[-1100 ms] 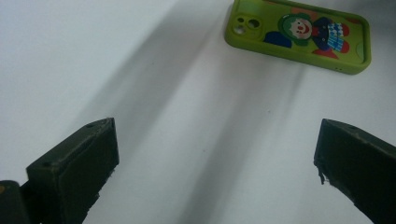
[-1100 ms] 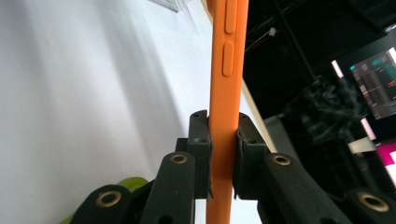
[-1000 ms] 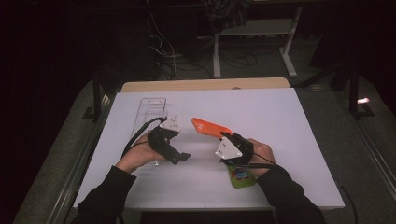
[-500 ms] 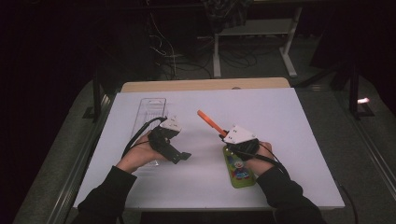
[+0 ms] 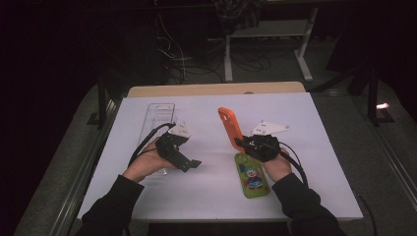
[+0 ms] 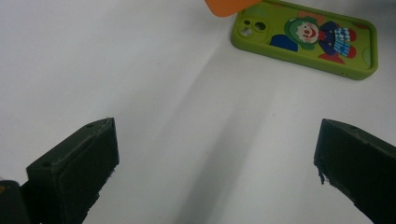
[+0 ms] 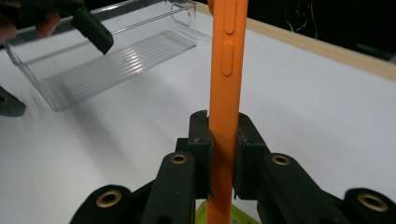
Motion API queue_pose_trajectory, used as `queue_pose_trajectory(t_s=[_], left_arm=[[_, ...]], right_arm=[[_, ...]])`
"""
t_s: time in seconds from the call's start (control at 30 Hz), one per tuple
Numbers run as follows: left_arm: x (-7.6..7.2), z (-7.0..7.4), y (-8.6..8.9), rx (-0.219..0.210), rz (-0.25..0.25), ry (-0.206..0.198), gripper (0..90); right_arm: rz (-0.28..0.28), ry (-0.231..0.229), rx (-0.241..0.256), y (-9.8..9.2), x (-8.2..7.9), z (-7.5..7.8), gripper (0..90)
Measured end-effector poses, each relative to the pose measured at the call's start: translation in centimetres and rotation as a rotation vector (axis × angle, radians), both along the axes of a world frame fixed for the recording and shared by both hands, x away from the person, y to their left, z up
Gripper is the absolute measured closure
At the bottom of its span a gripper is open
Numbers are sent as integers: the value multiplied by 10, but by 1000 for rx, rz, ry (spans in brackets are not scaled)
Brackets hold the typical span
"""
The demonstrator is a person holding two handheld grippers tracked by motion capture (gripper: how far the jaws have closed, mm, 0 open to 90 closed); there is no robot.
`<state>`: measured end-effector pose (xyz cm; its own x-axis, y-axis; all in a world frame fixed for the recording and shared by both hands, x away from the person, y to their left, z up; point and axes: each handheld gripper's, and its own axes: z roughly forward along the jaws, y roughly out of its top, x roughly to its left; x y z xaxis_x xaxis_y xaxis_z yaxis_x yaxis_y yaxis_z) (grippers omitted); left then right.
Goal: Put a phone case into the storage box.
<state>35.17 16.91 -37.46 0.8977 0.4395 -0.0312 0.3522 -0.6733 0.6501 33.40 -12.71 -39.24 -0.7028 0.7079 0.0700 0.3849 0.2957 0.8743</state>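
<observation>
My right gripper [image 5: 244, 142] [image 7: 223, 140] is shut on an orange phone case [image 5: 230, 126] [image 7: 227, 70], which it holds edge-on and lifted above the white table [image 5: 206, 191]. A green phone case with a clown picture [image 5: 251, 175] [image 6: 306, 36] lies flat just under and in front of that hand. My left gripper [image 5: 191, 164] [image 6: 212, 172] rests low at the table's left-centre, open, with bare table between its jaws. A corner of the orange phone case [image 6: 229, 5] shows at the top of the left gripper view.
A clear plastic tray [image 5: 160, 120] [image 7: 116, 51] lies at the back left, partly under my left hand. A wooden table edge [image 5: 216, 89] runs behind the white surface. Dark floor with cables and metal stands lies beyond.
My right gripper has turned the orange phone case from lying nearly flat to standing on edge and shifted slightly right. The left gripper has not moved.
</observation>
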Motion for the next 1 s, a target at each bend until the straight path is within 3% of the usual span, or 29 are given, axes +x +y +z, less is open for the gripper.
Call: queue_pose_trajectory(t_s=[0.2, 0.3, 0.33, 0.4, 0.57, 0.67, 0.83, 1.0], left_arm=[[1, 1, 2, -15, 4, 2, 0], [3, 2, 4, -26, 14, 2, 0], [3, 2, 4, -48, 37, 7, 0], [4, 5, 6, -53, 39, -1, 0], [5, 12, 9, -158, 85, -2, 0], [9, 18, 9, -193, 92, -28, 0], [16, 26, 10, -266, 129, -25, 0], [22, 31, 5, -294, 130, -25, 0]], right_arm=[[-38, 70, 100, -13, 5, -1, 783], [-50, 93, 125, -18, 6, -4, 784], [-53, 98, 133, -20, 7, -4, 784], [-58, 104, 134, -21, 7, -4, 784], [-48, 103, 139, -19, 6, -4, 783], [-45, 103, 139, -16, 5, -4, 784], [-27, 100, 129, -9, 4, -5, 784], [-3, 89, 126, -1, 2, -5, 784]])
